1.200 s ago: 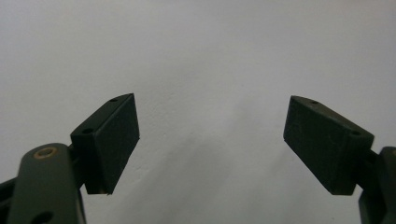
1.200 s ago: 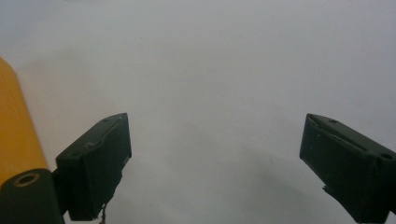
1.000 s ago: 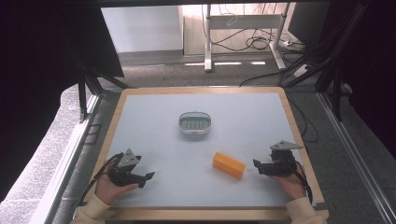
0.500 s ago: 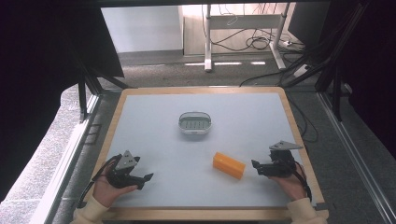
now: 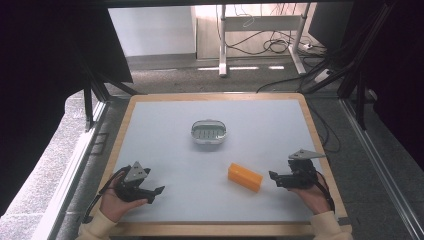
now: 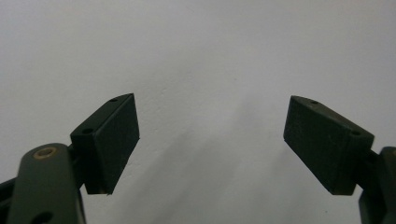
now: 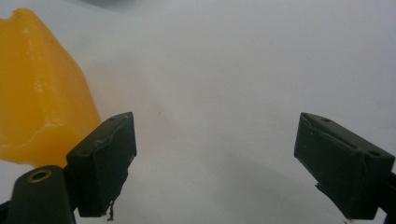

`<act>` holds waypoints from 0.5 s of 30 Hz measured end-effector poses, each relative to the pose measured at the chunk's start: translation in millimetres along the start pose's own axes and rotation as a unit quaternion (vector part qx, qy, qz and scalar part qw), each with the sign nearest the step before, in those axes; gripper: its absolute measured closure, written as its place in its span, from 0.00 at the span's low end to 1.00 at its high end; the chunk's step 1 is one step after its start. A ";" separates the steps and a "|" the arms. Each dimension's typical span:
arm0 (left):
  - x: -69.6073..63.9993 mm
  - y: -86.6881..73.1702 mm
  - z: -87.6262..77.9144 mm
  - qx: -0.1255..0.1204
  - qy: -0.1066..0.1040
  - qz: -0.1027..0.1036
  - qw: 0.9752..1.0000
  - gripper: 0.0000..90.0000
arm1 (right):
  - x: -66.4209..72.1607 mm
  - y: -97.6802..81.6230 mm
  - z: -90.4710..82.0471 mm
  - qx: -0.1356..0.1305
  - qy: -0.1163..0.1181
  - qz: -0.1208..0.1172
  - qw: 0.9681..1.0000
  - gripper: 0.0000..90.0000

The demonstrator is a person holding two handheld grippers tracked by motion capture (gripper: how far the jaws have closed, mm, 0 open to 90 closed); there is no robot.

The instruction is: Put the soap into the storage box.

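Note:
An orange block (image 5: 245, 176) lies flat on the white table (image 5: 165, 130), right of centre and near the front. A small oval metal dish (image 5: 208, 132) with a green ribbed insert sits at mid-table. My right gripper (image 5: 274, 177) rests just right of the block, open and empty; the block (image 7: 42, 93) looms at the left of the right gripper view (image 7: 212, 163), outside the jaws. My left gripper (image 5: 158, 192) lies at the front left, far from both objects, open over bare table (image 6: 210, 140).
A wooden rim (image 5: 320, 150) frames the table. Beyond the far edge are a grey floor, desk legs (image 5: 222, 40) and loose cables (image 5: 265, 47). Dark frame struts (image 5: 92, 100) stand at both sides of the table.

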State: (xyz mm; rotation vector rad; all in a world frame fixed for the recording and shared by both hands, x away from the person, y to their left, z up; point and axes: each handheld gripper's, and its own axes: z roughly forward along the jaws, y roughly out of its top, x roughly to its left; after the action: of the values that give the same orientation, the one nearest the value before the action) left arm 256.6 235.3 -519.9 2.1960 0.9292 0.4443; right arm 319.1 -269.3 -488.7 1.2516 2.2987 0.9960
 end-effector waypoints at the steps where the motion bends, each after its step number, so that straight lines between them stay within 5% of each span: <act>1: -1.3 0.4 0.4 0.001 0.000 0.002 1.000 0.20 | 0.4 1.8 -0.7 0.003 0.001 -0.002 1.000 0.13; 15: -2.5 1.7 -0.5 0.003 0.001 0.007 1.000 0.20 | 12.7 26.2 -10.5 0.007 0.008 -0.021 1.000 0.14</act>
State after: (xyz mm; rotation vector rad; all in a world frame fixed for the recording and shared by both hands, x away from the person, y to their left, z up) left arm 255.4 232.9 -518.5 2.2081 0.9182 0.4519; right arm 321.5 -253.6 -462.2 1.1992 2.3379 0.9803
